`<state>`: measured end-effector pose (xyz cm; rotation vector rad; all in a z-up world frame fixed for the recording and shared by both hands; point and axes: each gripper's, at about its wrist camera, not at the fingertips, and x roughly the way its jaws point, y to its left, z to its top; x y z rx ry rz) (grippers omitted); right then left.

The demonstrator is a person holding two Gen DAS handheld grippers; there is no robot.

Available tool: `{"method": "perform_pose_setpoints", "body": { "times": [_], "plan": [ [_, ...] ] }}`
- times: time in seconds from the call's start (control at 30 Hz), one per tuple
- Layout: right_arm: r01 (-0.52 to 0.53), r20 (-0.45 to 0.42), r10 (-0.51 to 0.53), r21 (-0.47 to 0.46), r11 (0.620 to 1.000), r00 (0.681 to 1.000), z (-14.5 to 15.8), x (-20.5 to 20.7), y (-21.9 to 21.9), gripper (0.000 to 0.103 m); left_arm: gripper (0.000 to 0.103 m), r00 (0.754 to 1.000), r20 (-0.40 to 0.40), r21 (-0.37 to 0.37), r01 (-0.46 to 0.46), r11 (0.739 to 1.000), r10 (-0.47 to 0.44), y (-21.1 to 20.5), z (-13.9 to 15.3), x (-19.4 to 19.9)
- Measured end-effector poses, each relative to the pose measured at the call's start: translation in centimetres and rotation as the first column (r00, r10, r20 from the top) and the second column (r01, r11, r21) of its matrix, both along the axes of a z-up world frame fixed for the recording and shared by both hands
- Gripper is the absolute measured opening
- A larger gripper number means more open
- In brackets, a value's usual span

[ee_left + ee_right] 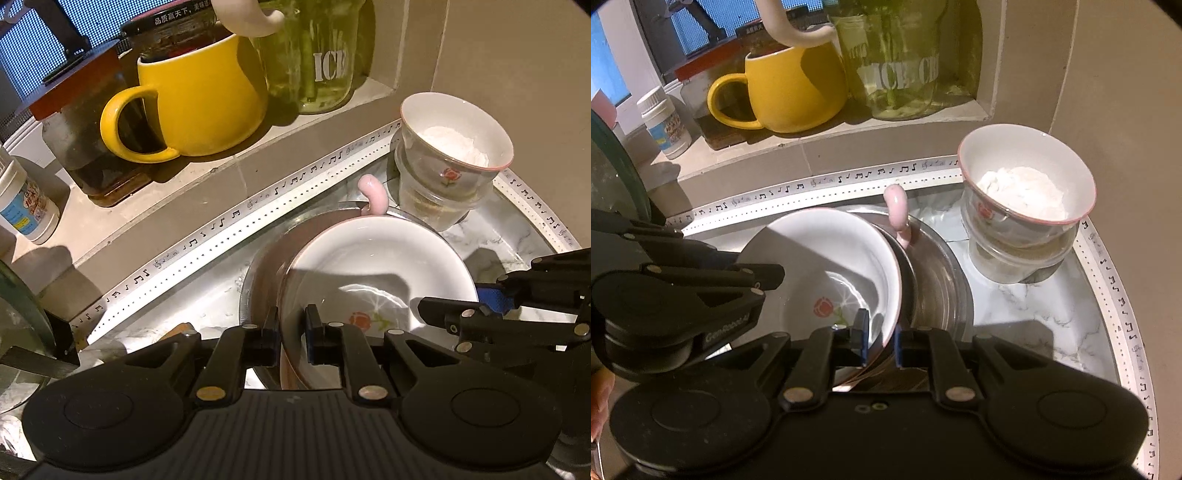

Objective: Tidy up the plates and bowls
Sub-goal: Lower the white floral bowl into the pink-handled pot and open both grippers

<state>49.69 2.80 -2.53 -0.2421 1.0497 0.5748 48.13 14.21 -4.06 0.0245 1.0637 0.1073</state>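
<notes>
A white bowl with a red rose inside (380, 269) (827, 266) is tilted above a stack of metal plates (942, 291) on the marble table. My left gripper (293, 332) is shut on the bowl's left rim. My right gripper (881, 338) is shut on its right rim and also shows at the right of the left wrist view (491, 299). A pink curved handle (375, 194) (899, 210) sticks up behind the bowl. A second rose bowl holding white powder (456, 140) (1027, 184) sits on a glass bowl (1015, 254) at the back right.
A ledge behind holds a yellow mug (195, 103) (790, 88), a glass jar marked ICE (314, 55) (897, 59), a dark jar (85, 122) and a white bottle (22, 203) (666, 125). A music-note strip (258, 206) edges the table (1052, 317).
</notes>
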Motion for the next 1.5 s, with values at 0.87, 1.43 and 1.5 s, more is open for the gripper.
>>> {"method": "perform_pose_setpoints", "body": {
  "times": [0.87, 1.43, 1.5],
  "plan": [
    [0.027, -0.064, -0.027, -0.004, 1.000, 0.998, -0.9, 1.0, 0.7, 0.019, 0.014, 0.999, -0.023, -0.027, -0.043, 0.999, 0.042, 0.6, -2.0, 0.8],
    [0.021, -0.001, -0.021, 0.011, 1.000, 1.000, 2.1, 1.1, -1.1, 0.056, 0.014, 0.999, -0.008, -0.024, -0.031, 0.999, 0.031, 0.4, -1.6, 0.5],
    [0.025, -0.007, -0.025, 0.030, 0.999, 1.000, 2.2, 1.0, -1.7, 0.060, 0.014, 0.999, 0.010, -0.028, -0.032, 0.999, 0.032, 0.4, -1.1, 0.3]
  ]
}}
